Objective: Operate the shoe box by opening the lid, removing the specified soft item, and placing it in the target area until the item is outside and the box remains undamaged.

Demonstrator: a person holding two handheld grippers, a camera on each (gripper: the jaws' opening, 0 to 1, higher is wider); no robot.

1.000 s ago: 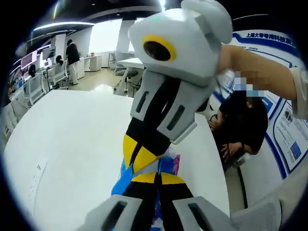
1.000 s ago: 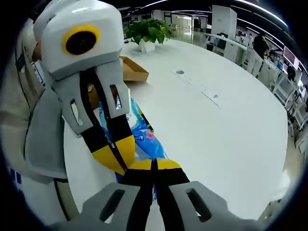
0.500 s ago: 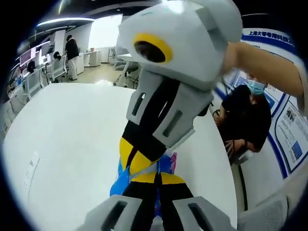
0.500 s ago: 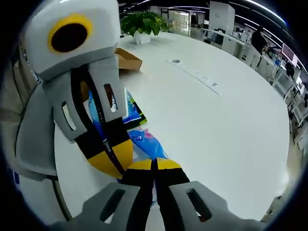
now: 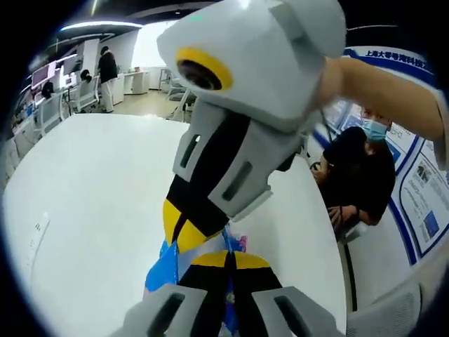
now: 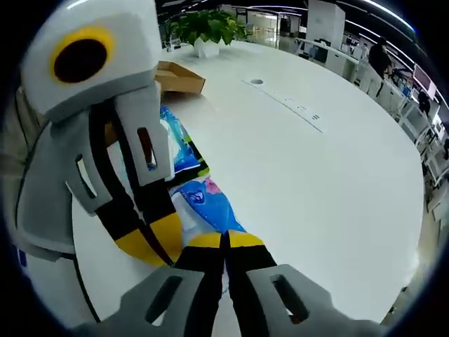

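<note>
gripping the soft item (image 6: 210, 207), both grippers clamp together.

Both grippers are showing black jaws tipped yellow, rising from slotted grey plates; behind the right gripper (image 5: 210, 232), a pale grey housing is carrying a yellow-ringed lens.

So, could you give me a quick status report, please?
Left gripper and right gripper both shut on the blue soft item. Item held above white table. Open box behind.

white table (image 6: 330, 182) | on it: cardboard box (image 6: 177, 76), potted plant (image 6: 208, 28), colourful soft packet (image 6: 203, 203)
</note>
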